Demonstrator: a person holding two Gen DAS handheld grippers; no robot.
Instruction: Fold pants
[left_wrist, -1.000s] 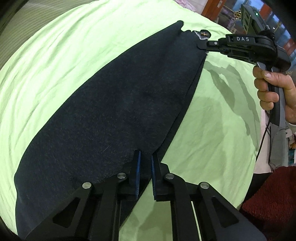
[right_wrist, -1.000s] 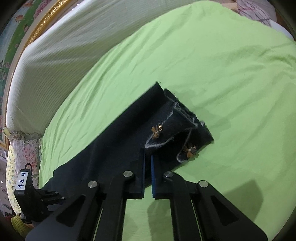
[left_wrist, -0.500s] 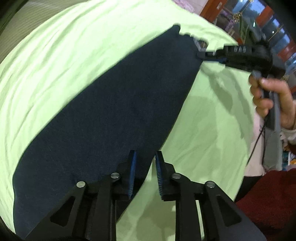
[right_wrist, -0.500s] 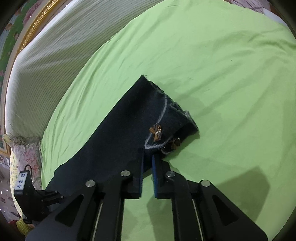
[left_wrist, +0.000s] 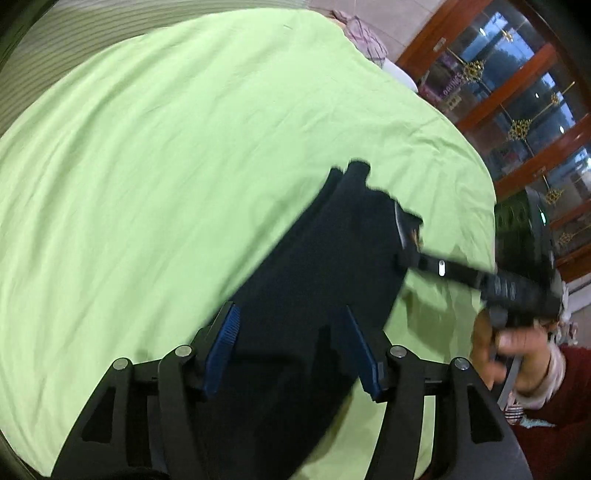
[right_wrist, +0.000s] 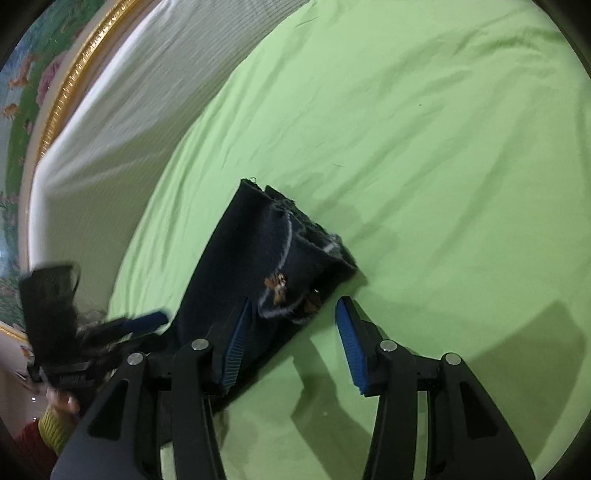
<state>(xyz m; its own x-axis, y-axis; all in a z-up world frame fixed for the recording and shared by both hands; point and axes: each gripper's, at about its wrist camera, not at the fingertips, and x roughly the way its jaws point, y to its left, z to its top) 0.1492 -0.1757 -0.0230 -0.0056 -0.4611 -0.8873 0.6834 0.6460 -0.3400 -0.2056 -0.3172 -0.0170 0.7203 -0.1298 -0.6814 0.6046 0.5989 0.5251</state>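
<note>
The dark pants (right_wrist: 258, 280) lie on the green sheet (right_wrist: 424, 129) in the lower middle of the frame, hem end with small ornaments uppermost. Both tools hold nothing: the right gripper (right_wrist: 291, 339) is spread wide just beside the hem, and the left gripper (left_wrist: 291, 350) is spread above the cloth. The left view is blurred, so I cannot say how flat the layers lie; if they are uneven, the next fold may come out crooked.
</note>
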